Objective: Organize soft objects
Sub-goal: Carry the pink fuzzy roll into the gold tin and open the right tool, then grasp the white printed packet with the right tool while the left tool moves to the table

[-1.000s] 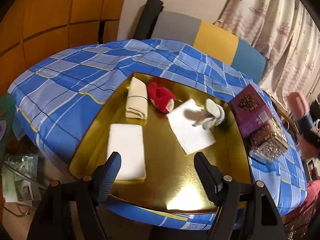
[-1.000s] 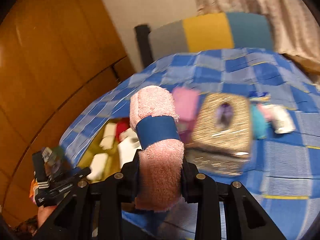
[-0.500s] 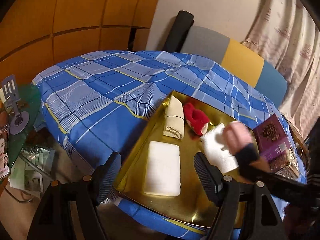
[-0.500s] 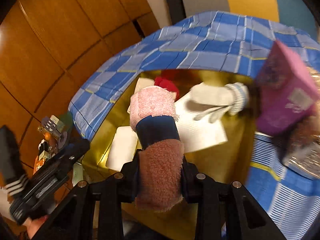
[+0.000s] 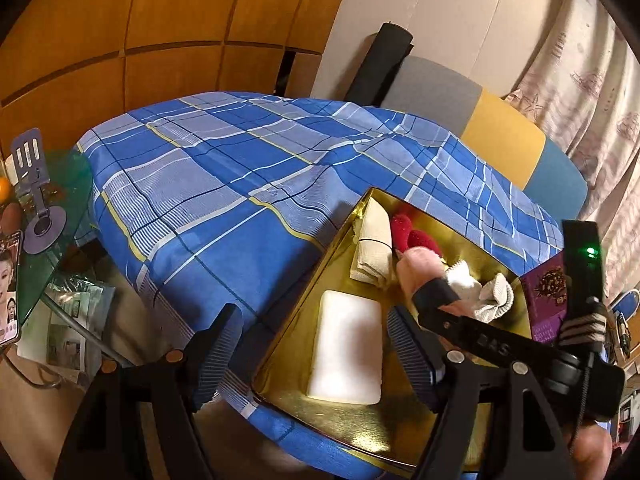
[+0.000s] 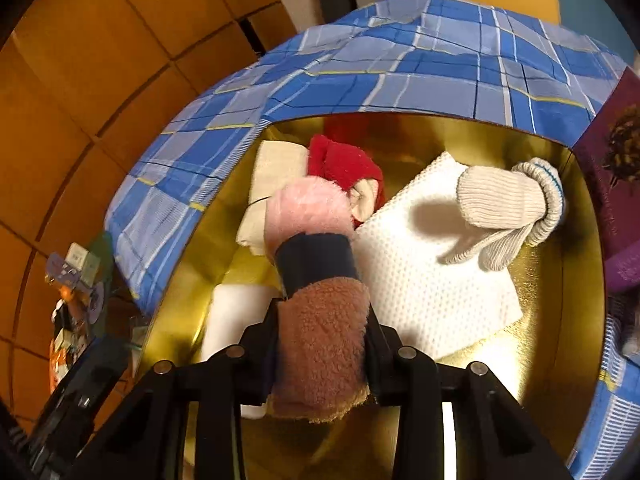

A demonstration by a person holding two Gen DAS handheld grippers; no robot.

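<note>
**Pink roll now over the gold tray, grip beginning to loosen**

A second ago I carried the pink roll (image 6: 316, 280) high above the blue checked cloth (image 5: 240, 184); now my right gripper (image 6: 322, 344) has brought it down over the gold tray (image 6: 520, 392). Its jaws have just been opening a little, but the roll sits between them and the pads seem to touch its brown end, so I judge it is not yet released. This means the placing step is almost done: the roll only needs to be let go.

My left gripper (image 5: 316, 356) is open and holds nothing; it hangs at the near edge of the tray.

The tray is already crowded. Under the roll's pink tip lie the cream folded cloth (image 6: 272, 188) and the red sock (image 6: 344, 164). To the right is the white textured cloth (image 6: 432, 280) with the grey glove (image 6: 508, 208) on top, and near my fingers the white pad (image 6: 232, 320). The free gold floor is mostly at the near side. A purple box (image 6: 616, 184) stands just beside the tray's right wall.
</note>
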